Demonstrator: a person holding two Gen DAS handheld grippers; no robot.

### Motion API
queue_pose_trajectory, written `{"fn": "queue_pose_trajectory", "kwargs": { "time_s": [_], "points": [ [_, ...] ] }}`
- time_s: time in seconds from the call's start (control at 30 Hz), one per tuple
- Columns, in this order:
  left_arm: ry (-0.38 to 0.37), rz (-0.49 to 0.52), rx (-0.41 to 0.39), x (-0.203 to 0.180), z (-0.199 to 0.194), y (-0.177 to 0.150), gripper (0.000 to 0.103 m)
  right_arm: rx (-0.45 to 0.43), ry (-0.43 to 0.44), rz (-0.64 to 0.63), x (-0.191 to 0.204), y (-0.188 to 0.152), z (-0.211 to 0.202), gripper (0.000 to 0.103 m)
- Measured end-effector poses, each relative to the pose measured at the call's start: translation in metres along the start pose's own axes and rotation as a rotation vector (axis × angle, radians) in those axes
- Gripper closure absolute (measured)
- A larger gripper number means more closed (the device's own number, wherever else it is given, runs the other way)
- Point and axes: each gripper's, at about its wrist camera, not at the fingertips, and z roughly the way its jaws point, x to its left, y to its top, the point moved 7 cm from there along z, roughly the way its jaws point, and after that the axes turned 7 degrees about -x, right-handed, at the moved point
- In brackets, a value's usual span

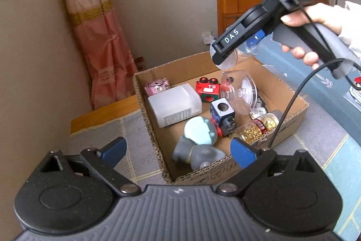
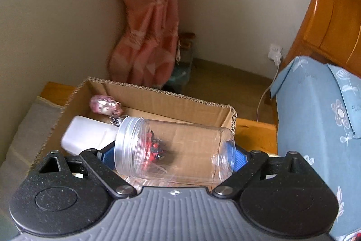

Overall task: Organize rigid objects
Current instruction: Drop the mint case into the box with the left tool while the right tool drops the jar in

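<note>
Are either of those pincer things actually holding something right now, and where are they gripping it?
The right gripper holds a clear plastic jar sideways, one finger at the open threaded mouth, the other at its base. The left gripper is open and holds nothing.

Box point(image 1: 282, 92) crowded; bare floor strip mid-box only

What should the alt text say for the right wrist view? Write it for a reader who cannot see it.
The right gripper holds a clear plastic jar sideways, open mouth to the left, above an open cardboard box. In the box lie a white plastic container and a pink toy; a pink curtain hangs behind.
</note>
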Motion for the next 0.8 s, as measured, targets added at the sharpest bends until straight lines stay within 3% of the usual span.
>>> {"fn": "queue_pose_trajectory", "kwargs": {
  "time_s": [0.1,0.47,0.8],
  "points": [
    [0.005,-0.012,0.0,0.005,-0.001,-0.003,0.005,0.009,0.01,0.018,0.0,-0.002,0.004,0.0],
    [0.02,-0.057,-0.025,0.004,-0.011,-0.002,0.004,-0.003,-0.019,0.011,0.001,-0.007,-0.018,0.0],
    [0.12,-0.114,-0.043,-0.003,-0.044,-0.005,0.002,0.003,-0.002,-0.029,0.022,-0.073,-0.085,0.0]
  ]
}}
